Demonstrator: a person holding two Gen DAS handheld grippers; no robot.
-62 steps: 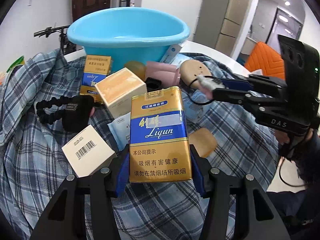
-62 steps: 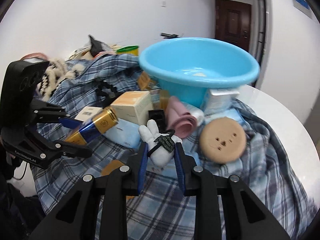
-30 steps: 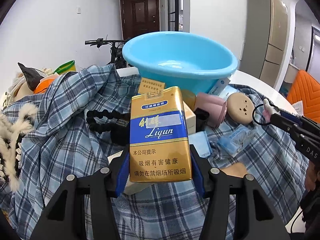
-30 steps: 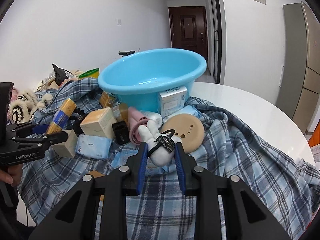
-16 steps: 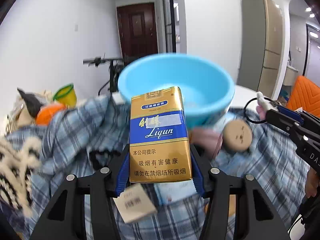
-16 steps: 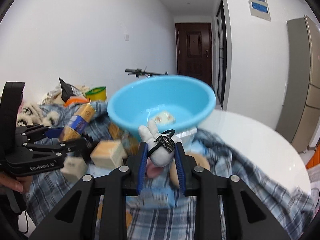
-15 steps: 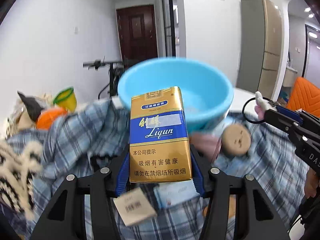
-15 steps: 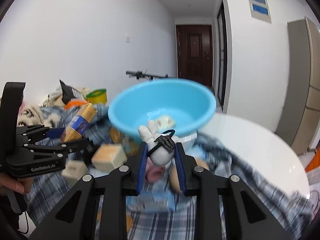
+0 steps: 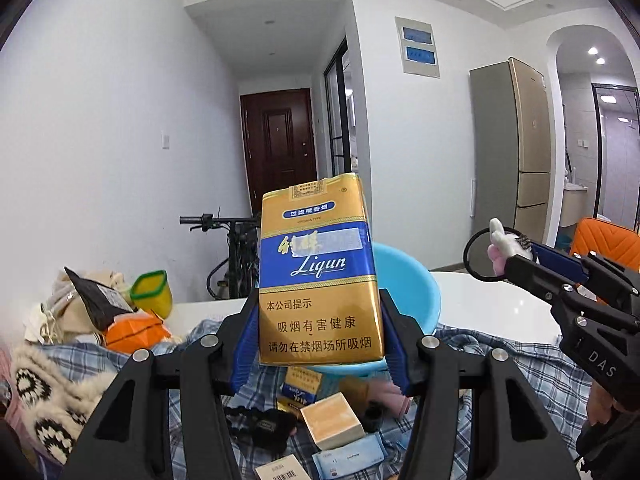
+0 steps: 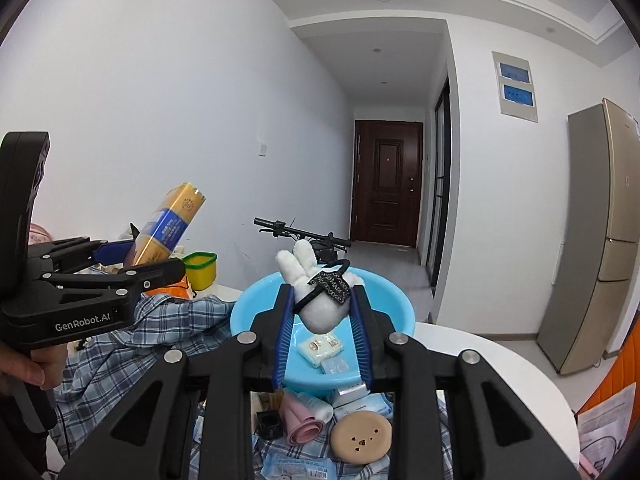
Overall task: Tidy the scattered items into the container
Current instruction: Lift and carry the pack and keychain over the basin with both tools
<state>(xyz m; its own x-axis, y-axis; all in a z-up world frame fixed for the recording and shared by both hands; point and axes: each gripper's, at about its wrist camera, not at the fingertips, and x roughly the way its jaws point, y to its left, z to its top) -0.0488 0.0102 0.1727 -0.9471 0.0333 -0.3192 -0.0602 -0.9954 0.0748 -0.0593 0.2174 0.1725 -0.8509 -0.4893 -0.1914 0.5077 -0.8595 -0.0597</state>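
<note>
Left gripper (image 9: 318, 338): closed on a gold-and-blue cigarette pack (image 9: 318, 268), blue pads pressing its two narrow sides near the bottom edge. Pack upright, long axis vertical and in line with the fingers, printed face toward the left wrist camera, top end rising well past the fingertips; from the right wrist camera the same pack (image 10: 166, 228) leans with its top toward the right. It is held in the air above the near rim of the blue basin (image 9: 416, 296), which it partly hides. Right gripper (image 10: 322, 332): closed on a white plush rabbit (image 10: 318, 300) wearing a black hair tie with a dark tag, the body wedged between the blue pads near their tips, ears pointing up and slightly left, long axis roughly along the fingers. The rabbit hangs over the basin's (image 10: 248, 306) open bowl, clear of its floor. Basin contents: a pale wrapped packet (image 10: 321, 347) and a small clear sachet (image 10: 335, 366) on the bottom. On the plaid cloth (image 9: 500, 356) in front of the basin: an orange-topped box (image 9: 332, 426), a second cigarette pack (image 9: 300, 390), a black camera mount with a beaded arm (image 9: 262, 428), a barcode box (image 9: 282, 472), blue wet-wipe packets (image 9: 348, 458), a pink roll (image 10: 300, 420), a tan round disc with small holes (image 10: 360, 438), a small black square cup (image 10: 268, 422). Background: white round table (image 10: 500, 376), yellow-green cup (image 9: 152, 294), bicycle (image 9: 236, 256).
</note>
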